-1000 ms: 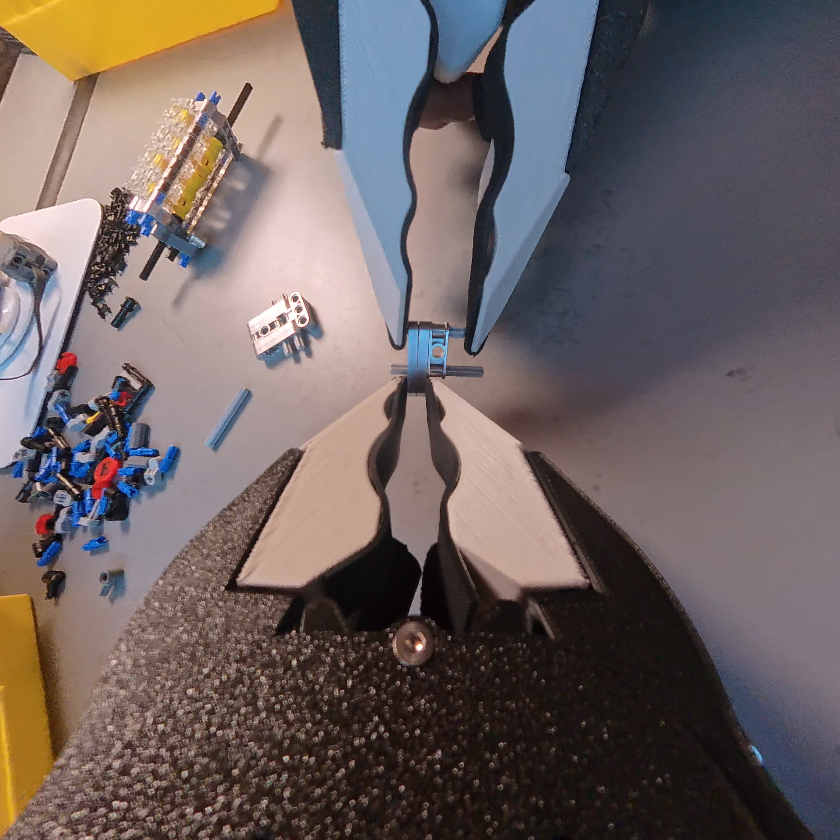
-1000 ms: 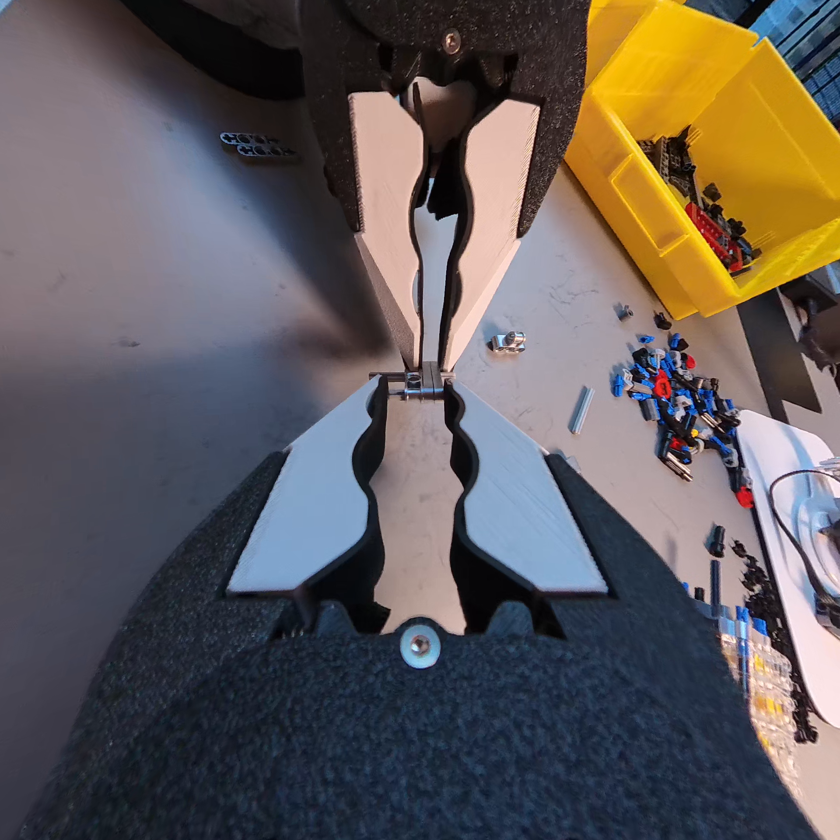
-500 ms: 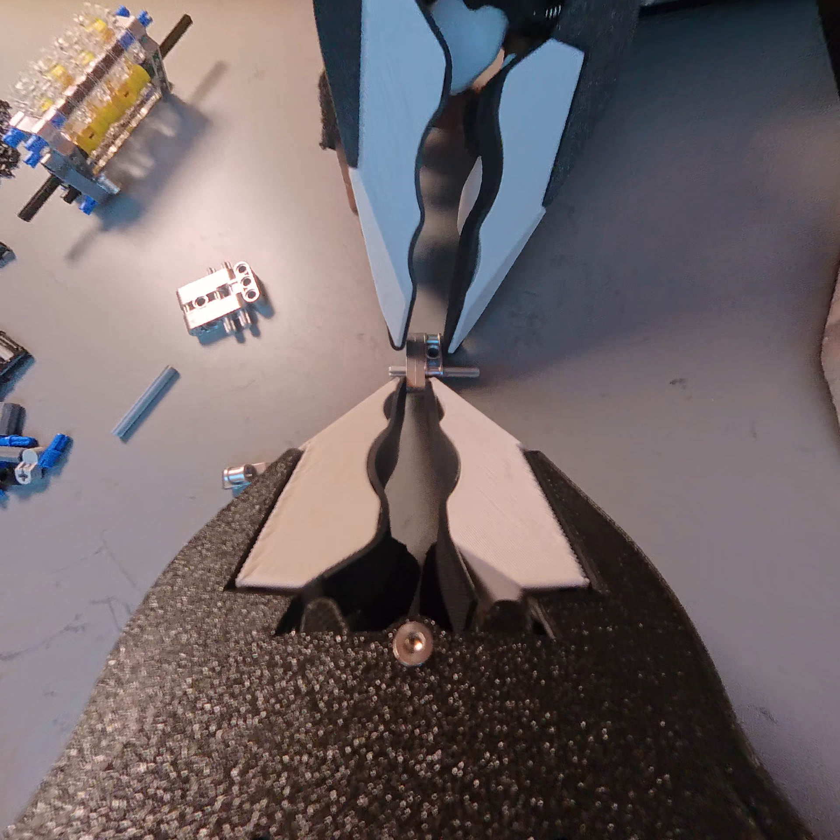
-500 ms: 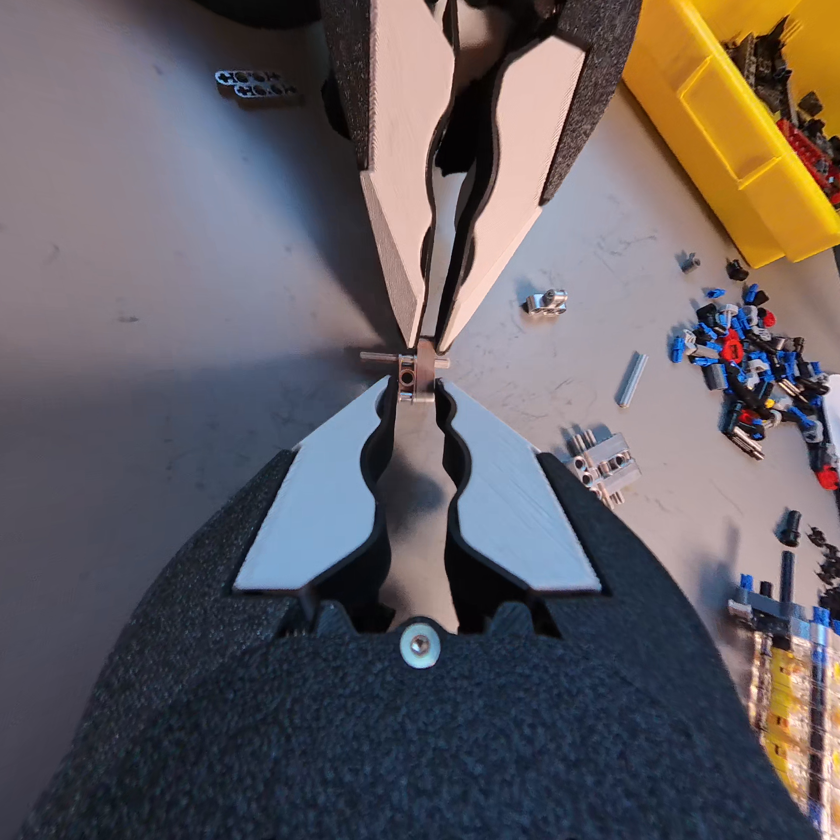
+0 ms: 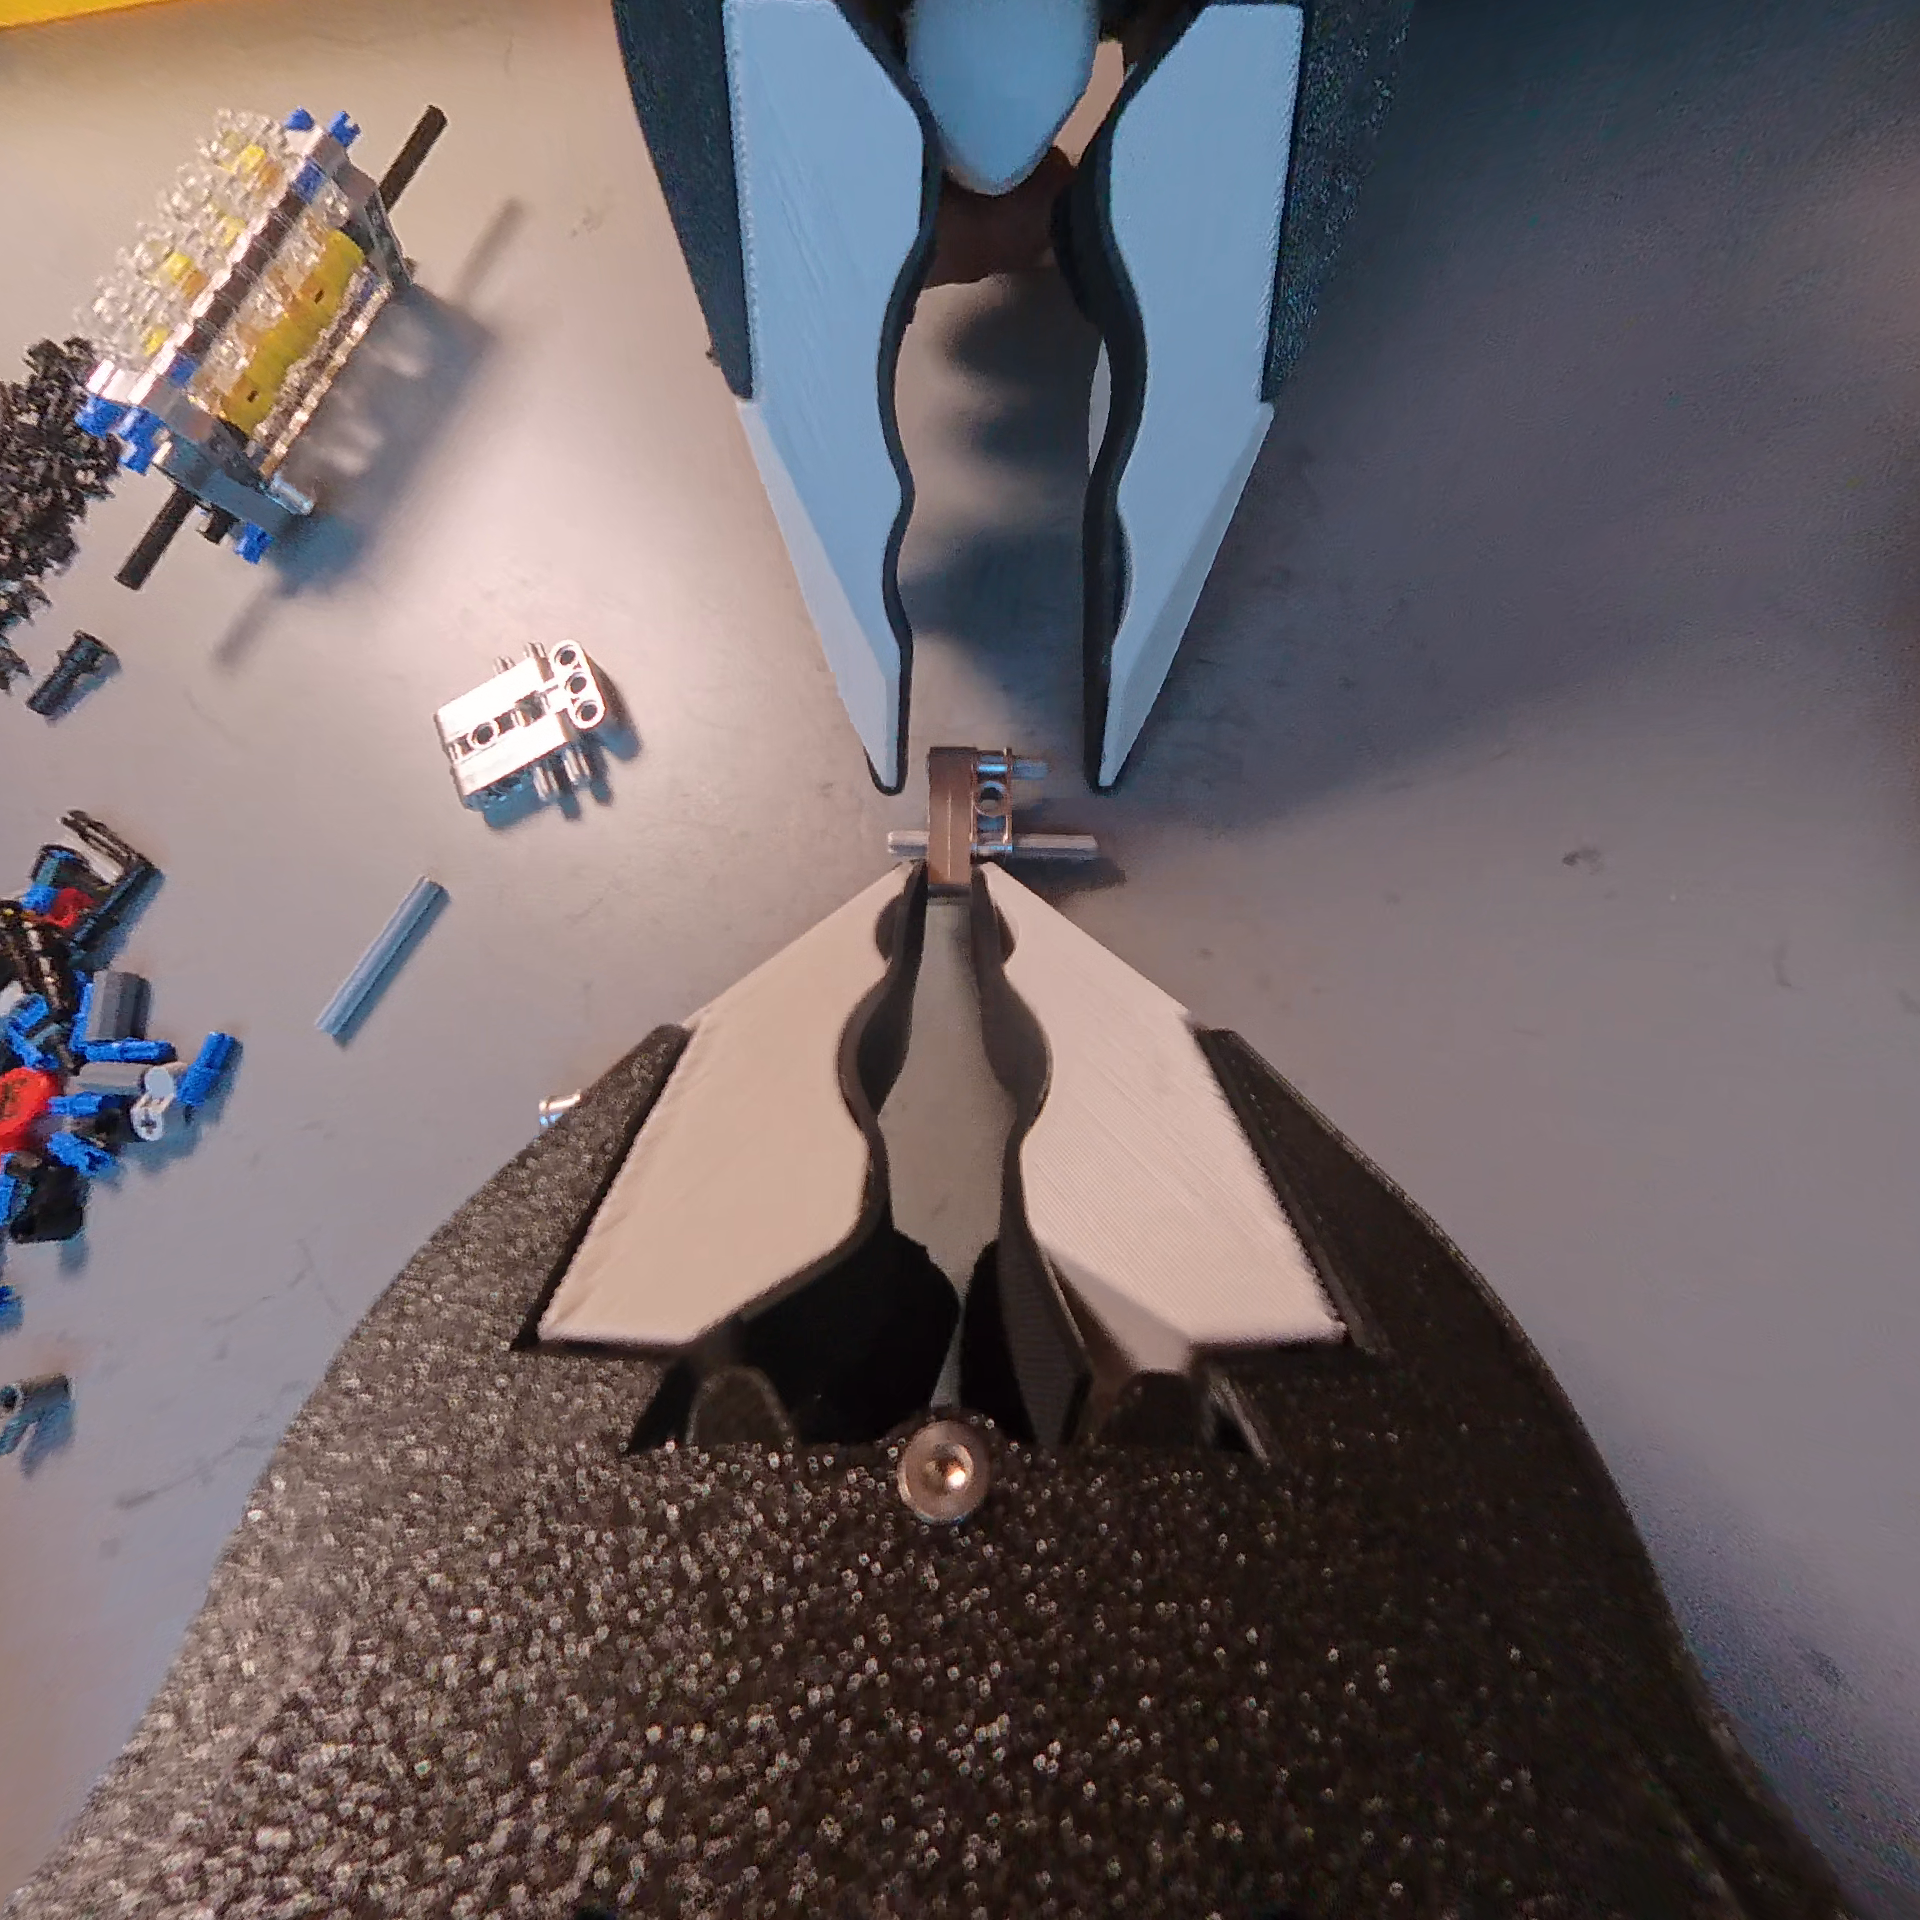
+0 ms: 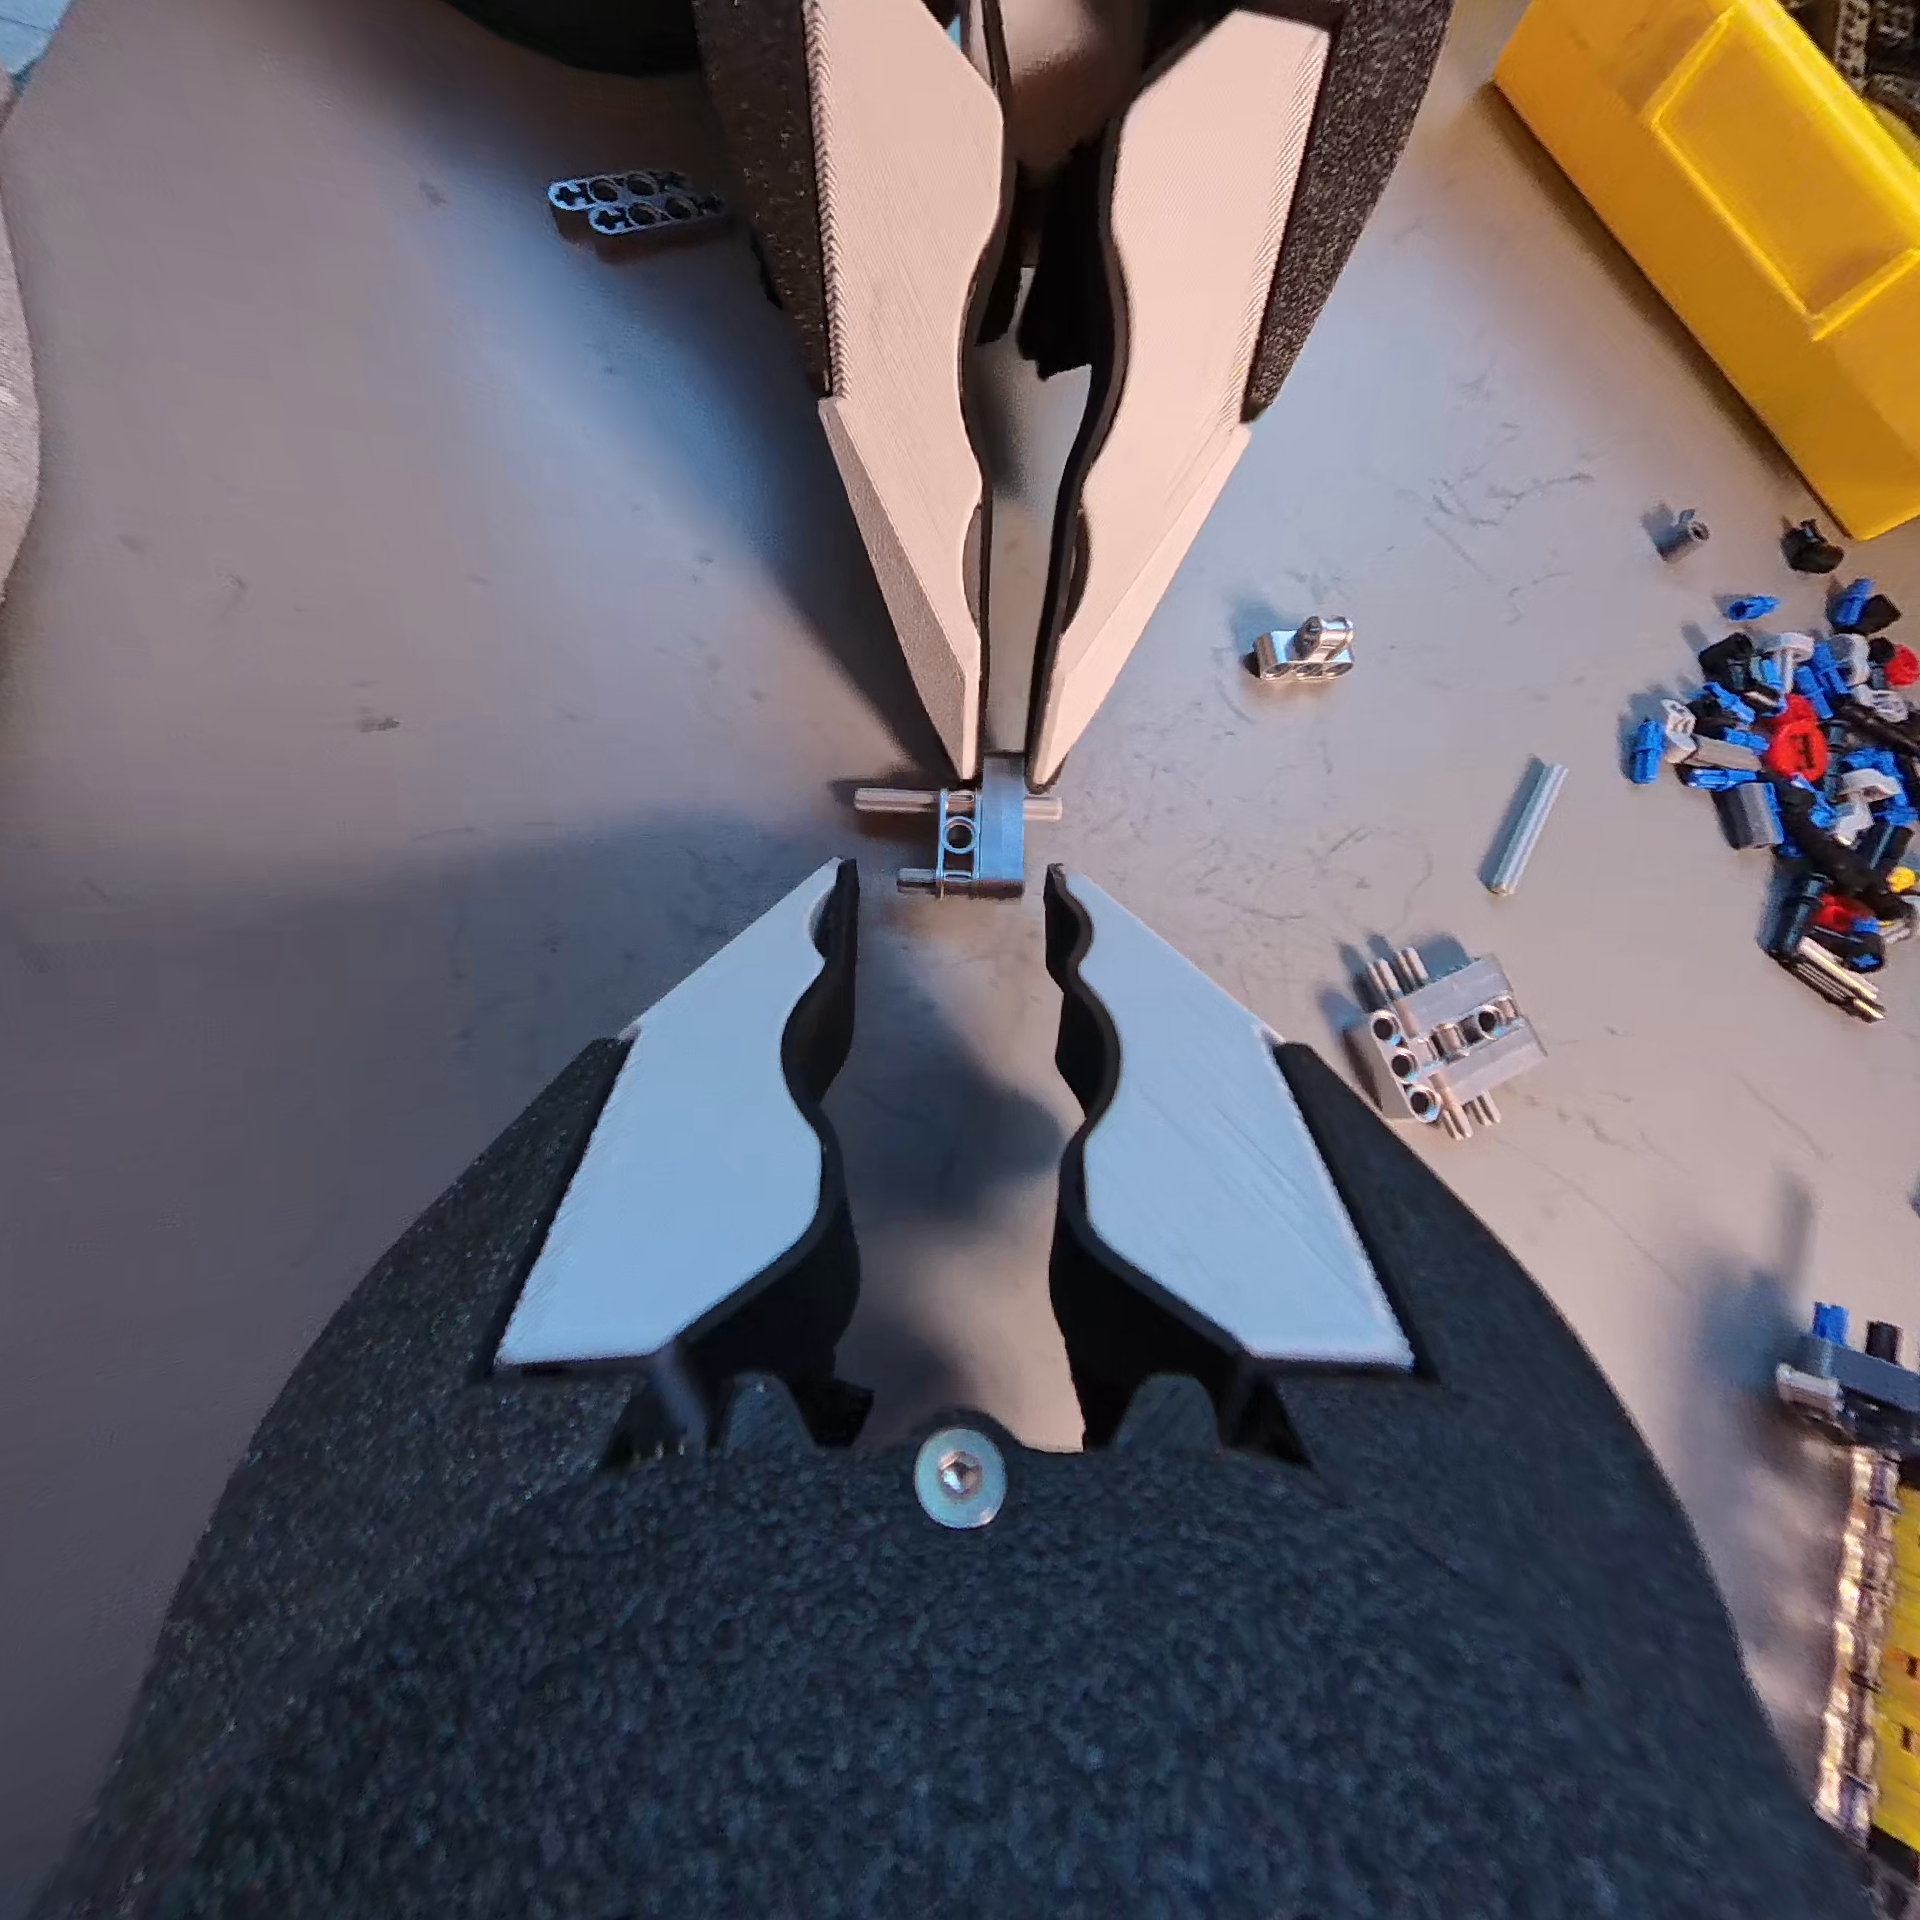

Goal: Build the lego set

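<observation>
Change: right gripper was pinched on the small grey part half a second ago; now its fingers stand spread, tips either side of the part and clear of it.
Left gripper: fingers closed tight on the small grey part, unchanged from before; it alone carries it now.
Part: grey connector with thin pins across it, held above the table, between the two grippers' tips.
Meaning: the hold has passed wholly to the left side, by my reading.
Nearby: grey block, light grey rod, pile of blue, black and red bits, yellow bin.
</observation>
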Action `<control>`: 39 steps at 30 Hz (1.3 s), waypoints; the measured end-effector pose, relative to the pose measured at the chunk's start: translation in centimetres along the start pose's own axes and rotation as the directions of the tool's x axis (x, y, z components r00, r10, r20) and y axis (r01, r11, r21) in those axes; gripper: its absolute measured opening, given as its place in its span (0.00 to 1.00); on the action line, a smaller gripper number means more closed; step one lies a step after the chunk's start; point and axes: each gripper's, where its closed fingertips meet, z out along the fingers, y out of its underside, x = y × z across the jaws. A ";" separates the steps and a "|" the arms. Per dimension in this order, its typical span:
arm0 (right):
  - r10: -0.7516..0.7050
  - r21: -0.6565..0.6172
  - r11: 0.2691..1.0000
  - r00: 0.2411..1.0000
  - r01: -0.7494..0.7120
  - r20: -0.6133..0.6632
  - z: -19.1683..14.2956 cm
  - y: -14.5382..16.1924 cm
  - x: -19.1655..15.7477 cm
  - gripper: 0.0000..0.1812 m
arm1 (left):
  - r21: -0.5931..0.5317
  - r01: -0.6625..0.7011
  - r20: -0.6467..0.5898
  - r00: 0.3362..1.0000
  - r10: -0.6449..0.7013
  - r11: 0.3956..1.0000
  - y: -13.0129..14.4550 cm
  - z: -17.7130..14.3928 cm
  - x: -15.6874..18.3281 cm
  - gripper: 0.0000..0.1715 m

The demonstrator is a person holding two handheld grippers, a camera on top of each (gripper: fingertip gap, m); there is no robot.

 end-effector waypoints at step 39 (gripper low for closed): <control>0.020 -0.095 0.995 0.988 -0.035 -0.151 0.7 0.0 1.7 0.09 | -0.066 -0.001 0.119 0.993 0.009 0.998 -0.2 0.1 -1.0 0.03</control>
